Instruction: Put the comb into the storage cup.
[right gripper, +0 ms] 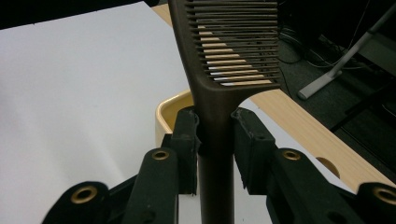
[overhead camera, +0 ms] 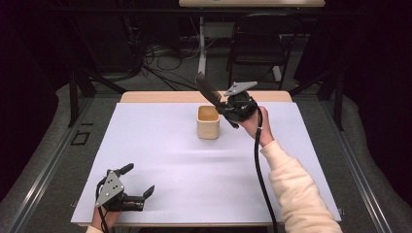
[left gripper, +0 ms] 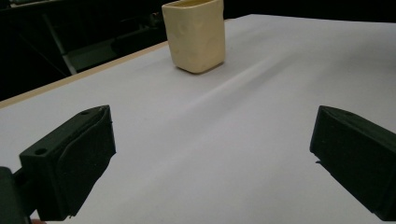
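Observation:
A cream square cup [overhead camera: 208, 122] stands upright on the white sheet [overhead camera: 170, 160] toward the table's far middle; it also appears at the top of the left gripper view, cup [left gripper: 196, 35]. My right gripper [overhead camera: 222, 103] is shut on the handle of a dark brown comb [right gripper: 229, 56], held in the air just right of and above the cup, the comb [overhead camera: 208, 90] pointing up and to the left. The cup's rim [right gripper: 166, 109] shows behind the jaws. My left gripper [overhead camera: 138, 180] rests near the front left of the sheet, open, with nothing between its fingers [left gripper: 74, 158].
The wooden table edge [overhead camera: 160, 97] runs along the far side beyond the sheet. Behind the table stand a black chair [overhead camera: 260, 43] and a white table leg [overhead camera: 201, 46], with cables on the floor. A black cable [overhead camera: 260, 170] trails from the right gripper over the sleeve.

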Action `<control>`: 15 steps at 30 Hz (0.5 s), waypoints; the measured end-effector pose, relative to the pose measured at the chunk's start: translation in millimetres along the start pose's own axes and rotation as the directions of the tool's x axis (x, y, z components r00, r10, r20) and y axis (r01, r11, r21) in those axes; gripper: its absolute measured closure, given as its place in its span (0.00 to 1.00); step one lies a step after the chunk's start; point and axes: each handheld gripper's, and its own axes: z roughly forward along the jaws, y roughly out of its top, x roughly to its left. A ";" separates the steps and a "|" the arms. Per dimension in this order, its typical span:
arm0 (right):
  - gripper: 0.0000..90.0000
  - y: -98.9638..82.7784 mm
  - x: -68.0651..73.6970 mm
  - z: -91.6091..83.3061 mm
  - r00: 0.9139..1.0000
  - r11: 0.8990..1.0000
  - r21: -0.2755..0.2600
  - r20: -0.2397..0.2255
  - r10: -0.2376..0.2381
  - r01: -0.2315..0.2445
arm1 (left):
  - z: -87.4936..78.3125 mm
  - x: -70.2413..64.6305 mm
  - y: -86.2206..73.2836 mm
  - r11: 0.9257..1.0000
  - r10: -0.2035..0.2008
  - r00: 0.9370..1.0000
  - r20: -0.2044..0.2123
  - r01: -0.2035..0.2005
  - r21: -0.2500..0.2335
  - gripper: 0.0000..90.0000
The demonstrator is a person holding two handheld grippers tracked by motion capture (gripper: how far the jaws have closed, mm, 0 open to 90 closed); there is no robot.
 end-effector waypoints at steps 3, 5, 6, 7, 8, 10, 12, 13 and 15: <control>0.79 2.2 0.9 0.7 1.000 1.000 -0.008 -0.002 -0.002 0.002 | 0.1 -0.4 0.1 1.000 -0.001 1.000 0.000 0.001 -0.001 0.00; 0.79 3.1 1.8 1.2 1.000 1.000 -0.009 -0.001 -0.007 0.007 | 0.2 -0.2 -0.1 1.000 -0.002 1.000 -0.002 0.002 0.000 0.00; 0.79 3.4 1.8 1.7 1.000 1.000 -0.010 -0.002 -0.015 0.014 | 0.4 -0.1 -0.2 1.000 -0.003 1.000 -0.001 0.003 -0.001 0.00; 0.79 3.6 1.9 2.1 1.000 1.000 -0.009 -0.004 -0.020 0.020 | 0.2 -0.2 -0.1 1.000 -0.002 1.000 -0.001 0.002 -0.001 0.00; 0.79 3.6 2.0 2.4 1.000 1.000 -0.010 -0.004 -0.022 0.022 | 0.1 -0.4 0.0 1.000 0.001 1.000 0.000 -0.001 -0.002 0.00; 0.79 3.5 1.8 2.7 1.000 1.000 -0.016 -0.003 -0.019 0.019 | 0.0 -0.2 0.0 1.000 0.001 1.000 -0.001 -0.001 -0.002 0.00; 0.79 3.7 1.8 2.6 1.000 1.000 -0.017 0.000 -0.018 0.018 | 0.0 0.0 -0.1 1.000 0.000 1.000 -0.002 0.000 0.000 0.00; 0.79 4.0 1.7 2.8 1.000 1.000 -0.018 0.002 -0.016 0.016 | 0.0 0.0 -0.1 1.000 0.001 1.000 -0.001 -0.001 -0.001 0.00; 0.79 4.8 1.8 3.0 1.000 1.000 -0.018 0.004 -0.016 0.016 | 0.0 -0.1 0.0 1.000 0.000 1.000 -0.001 0.000 -0.002 0.00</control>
